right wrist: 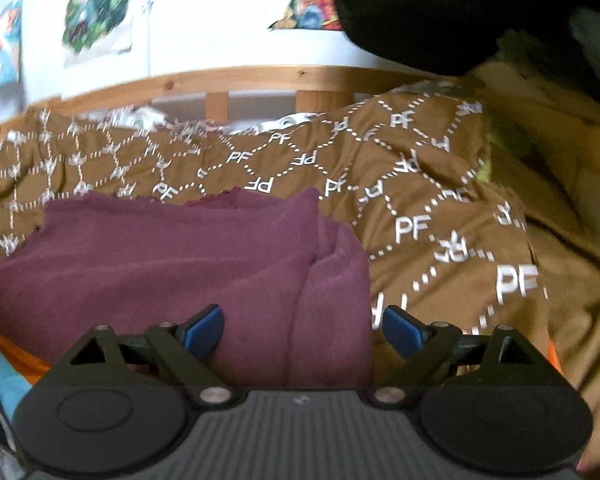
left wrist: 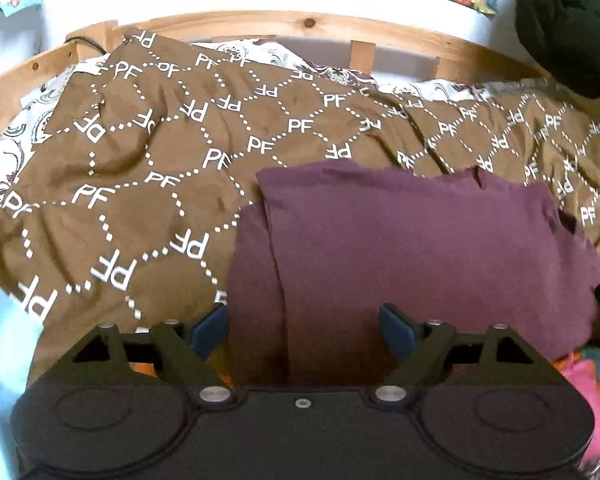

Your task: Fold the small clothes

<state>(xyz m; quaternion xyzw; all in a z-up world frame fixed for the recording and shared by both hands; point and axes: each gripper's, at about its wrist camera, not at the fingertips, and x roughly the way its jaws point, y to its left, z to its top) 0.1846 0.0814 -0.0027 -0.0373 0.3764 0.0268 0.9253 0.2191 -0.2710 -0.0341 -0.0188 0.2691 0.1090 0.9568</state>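
A maroon garment (left wrist: 412, 248) lies folded over on itself on a brown cloth printed with white "PF" letters (left wrist: 148, 152). My left gripper (left wrist: 303, 330) stands open over the garment's near left part, its blue pads (left wrist: 210, 330) clear of the fabric. In the right wrist view the same maroon garment (right wrist: 172, 256) shows a doubled fold along its right side. My right gripper (right wrist: 303, 328) is open above that right edge, with nothing pinched between its blue pads (right wrist: 400, 330).
A wooden bed rail (left wrist: 260, 24) runs along the back against a white wall with colourful pictures (right wrist: 96, 8). A dark bulky shape (left wrist: 568, 24) hangs at the upper right. Orange and light blue fabrics (left wrist: 4, 344) lie near the front left, pink fabric (left wrist: 580, 376) at the right.
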